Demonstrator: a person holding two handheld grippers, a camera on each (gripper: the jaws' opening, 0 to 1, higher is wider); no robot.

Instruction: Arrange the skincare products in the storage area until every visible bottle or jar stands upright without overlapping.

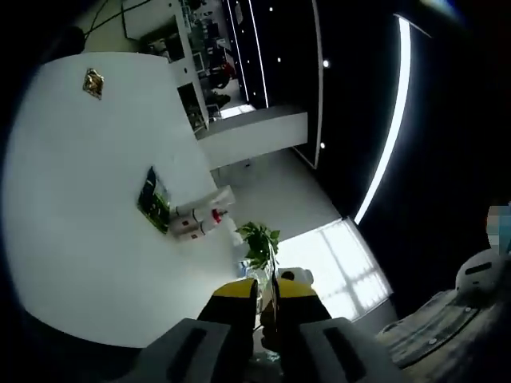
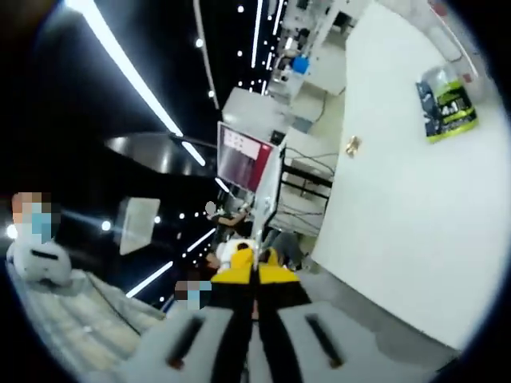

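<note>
- Approach is the step in hand, by my judgement: both hand-held grippers are well apart from the white surface (image 1: 88, 199) and nothing is being handled yet.
- Skincare products (image 1: 201, 219) lie in a small cluster near the surface's edge in the left gripper view: white bottles or tubes, seemingly on their sides, one with a red cap. They are too small to count or to tell whether they overlap.
- Just beside them lies a dark green packet (image 1: 153, 199); the same packet (image 2: 447, 104) shows far off in the right gripper view, with something pale at its far end that I cannot identify.
- A small gold object (image 1: 93, 82) sits alone farther along the surface, well apart from the cluster.
- Left hand-held gripper (image 1: 267, 291) has its yellow-tipped jaws drawn near together with a narrow gap, gripping nothing, aimed past the surface's edge toward a potted plant (image 1: 259, 243).
- Right hand-held gripper (image 2: 255, 271) has its jaws pressed together, empty, aimed away from the surface into the dim room.
- Both views are strongly rolled, so the hands are held tilted.
- Next move likely calls for swinging a gripper round to the cluster, spreading its jaws, and taking one lying bottle to stand it up.
</note>
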